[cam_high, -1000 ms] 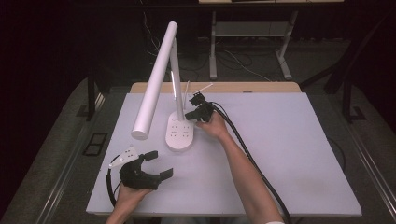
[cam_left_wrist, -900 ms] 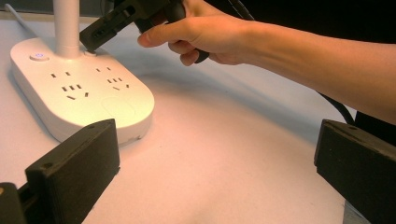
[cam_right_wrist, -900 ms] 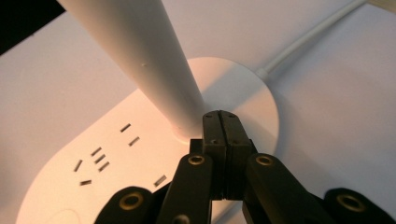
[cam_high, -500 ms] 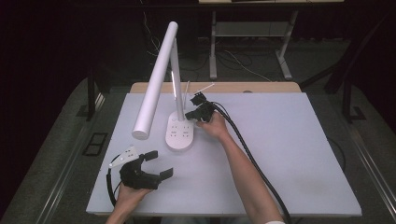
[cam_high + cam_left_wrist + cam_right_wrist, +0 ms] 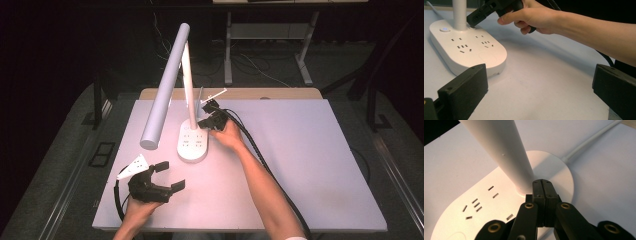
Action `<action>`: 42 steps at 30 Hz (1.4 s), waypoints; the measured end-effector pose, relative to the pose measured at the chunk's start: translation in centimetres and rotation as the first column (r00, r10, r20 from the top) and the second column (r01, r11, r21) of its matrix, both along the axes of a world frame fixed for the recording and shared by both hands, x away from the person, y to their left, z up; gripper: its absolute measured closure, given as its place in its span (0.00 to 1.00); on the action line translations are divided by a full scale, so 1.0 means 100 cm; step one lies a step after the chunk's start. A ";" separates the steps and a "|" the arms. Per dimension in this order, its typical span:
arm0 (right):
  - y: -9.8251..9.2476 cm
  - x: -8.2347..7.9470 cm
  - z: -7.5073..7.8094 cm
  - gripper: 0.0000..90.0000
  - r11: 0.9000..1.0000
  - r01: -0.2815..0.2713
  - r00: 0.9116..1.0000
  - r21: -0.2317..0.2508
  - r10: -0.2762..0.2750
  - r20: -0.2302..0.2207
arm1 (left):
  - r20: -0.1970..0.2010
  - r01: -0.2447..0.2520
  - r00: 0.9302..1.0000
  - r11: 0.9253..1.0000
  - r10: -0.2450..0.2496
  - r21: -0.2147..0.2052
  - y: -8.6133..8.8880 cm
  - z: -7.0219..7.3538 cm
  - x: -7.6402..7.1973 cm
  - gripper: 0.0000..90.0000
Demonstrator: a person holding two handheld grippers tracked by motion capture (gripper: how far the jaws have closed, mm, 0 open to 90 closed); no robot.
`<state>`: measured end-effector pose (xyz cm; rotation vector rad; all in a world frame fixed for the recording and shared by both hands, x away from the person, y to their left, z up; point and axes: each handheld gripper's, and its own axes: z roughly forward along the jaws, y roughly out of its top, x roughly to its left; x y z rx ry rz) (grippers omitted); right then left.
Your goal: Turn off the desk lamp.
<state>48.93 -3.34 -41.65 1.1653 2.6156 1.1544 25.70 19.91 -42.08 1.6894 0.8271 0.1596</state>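
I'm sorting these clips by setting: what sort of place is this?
Probably a lab or workshop recording room: a bare white table on grey carpet, a lamp base with sockets, loose cables by a desk frame, dark surroundings.

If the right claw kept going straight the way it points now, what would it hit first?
Most likely the lamp base: the shut right claw has its tip down at the foot of the lamp post, apparently touching the base already.

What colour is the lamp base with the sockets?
White; the lamp base shows best in the left gripper view.
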 end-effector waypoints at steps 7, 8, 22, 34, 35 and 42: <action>-0.002 0.001 -0.001 1.00 1.000 0.006 1.000 0.006 -0.006 0.002 | 0.002 0.000 1.000 1.000 0.000 0.003 0.000 0.000 -0.001 0.00; -0.002 -0.001 -0.003 1.00 1.000 0.020 1.000 0.018 -0.020 0.007 | 0.003 0.001 1.000 1.000 -0.001 0.002 -0.001 0.000 -0.001 0.00; 0.000 -0.005 -0.001 1.00 1.000 0.021 0.999 -0.011 -0.021 0.040 | -0.002 0.000 1.000 1.000 0.000 0.003 0.000 0.000 0.000 0.00; -0.008 -0.009 0.016 1.00 0.998 0.028 0.999 0.057 -0.031 0.045 | -0.001 -0.001 1.000 1.000 0.001 -0.001 0.000 0.000 0.000 0.00; -0.009 -0.010 0.019 0.89 0.998 0.031 0.999 0.062 -0.033 0.042 | 0.001 -0.002 1.000 1.000 0.002 -0.004 0.000 0.000 0.000 0.00; -0.022 -0.017 0.041 0.67 0.997 0.060 0.993 0.045 -0.065 0.098 | -0.004 -0.003 1.000 1.000 0.002 -0.022 0.000 0.000 0.000 0.00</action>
